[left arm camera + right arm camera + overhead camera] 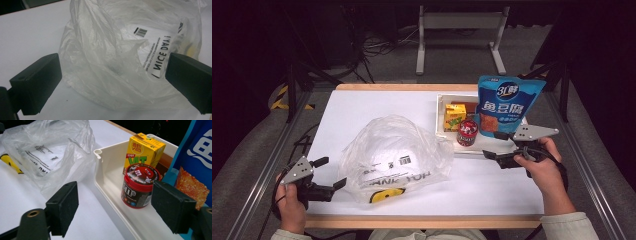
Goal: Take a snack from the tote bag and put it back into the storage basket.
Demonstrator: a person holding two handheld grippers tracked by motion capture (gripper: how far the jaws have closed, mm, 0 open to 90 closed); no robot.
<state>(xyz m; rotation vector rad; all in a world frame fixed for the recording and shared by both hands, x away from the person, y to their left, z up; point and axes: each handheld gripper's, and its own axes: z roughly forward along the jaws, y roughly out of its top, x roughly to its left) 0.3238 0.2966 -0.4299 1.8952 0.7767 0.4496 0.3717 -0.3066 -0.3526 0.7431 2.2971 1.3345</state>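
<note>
A crumpled clear plastic bag with black print lies on the white table. To its right a white tray holds a yellow drink carton, a red-lidded candy can and an upright blue snack pouch. My left gripper is open at the bag's left edge, with nothing between its jaws. My right gripper is open at the tray's near edge and points toward the can; it holds nothing.
A brown pack lies behind the carton in the tray. The table's wooden edge runs along the front. A metal frame and cables are on the floor beyond the table.
</note>
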